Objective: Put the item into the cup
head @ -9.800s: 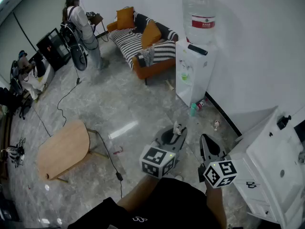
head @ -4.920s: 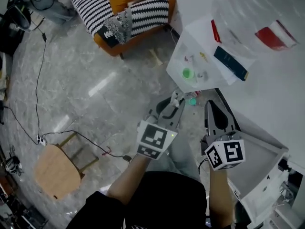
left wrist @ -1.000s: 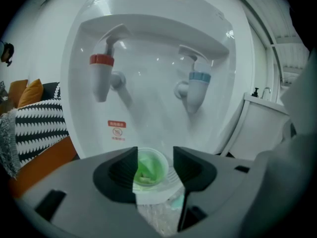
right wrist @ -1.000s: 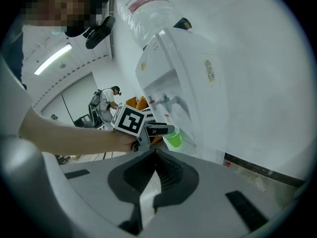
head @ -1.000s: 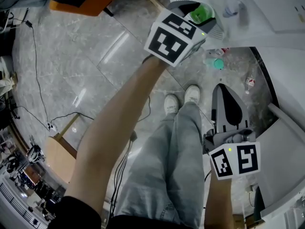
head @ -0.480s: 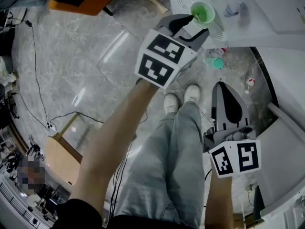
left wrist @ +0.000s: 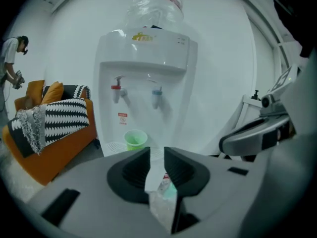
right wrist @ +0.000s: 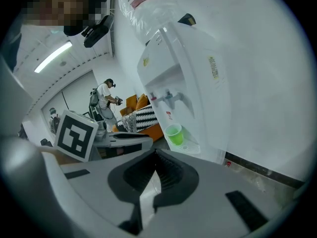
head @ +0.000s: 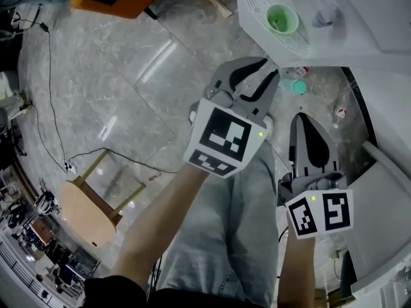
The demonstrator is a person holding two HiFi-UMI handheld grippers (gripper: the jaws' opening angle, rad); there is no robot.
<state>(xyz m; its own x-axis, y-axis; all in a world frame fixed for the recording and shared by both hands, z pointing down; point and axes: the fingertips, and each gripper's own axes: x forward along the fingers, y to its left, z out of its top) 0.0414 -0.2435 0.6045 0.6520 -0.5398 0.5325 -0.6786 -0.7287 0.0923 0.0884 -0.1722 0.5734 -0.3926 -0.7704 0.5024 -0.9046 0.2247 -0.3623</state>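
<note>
A green cup (head: 281, 18) stands on the drip tray of a white water dispenser (head: 334, 18), under its taps. The cup also shows in the left gripper view (left wrist: 134, 139) and the right gripper view (right wrist: 174, 134). I cannot make out what lies inside it. My left gripper (head: 263, 66) hangs short of the cup and points at it (left wrist: 157, 150). Its jaws have just been closing to a narrow gap, and nothing is between them. My right gripper (head: 307, 117) stays low at the right, shut and empty (right wrist: 156, 155).
Small bottles (head: 295, 85) lie on the marble floor at the dispenser's foot. An orange sofa with striped cushions (left wrist: 49, 123) stands to the left. A wooden stool (head: 83, 210) and a cable (head: 96, 153) are on the floor. A white cabinet (head: 379, 204) is at the right.
My left gripper has drawn back from the cup toward me, and its jaws have narrowed from wide open. The right gripper has not moved.
</note>
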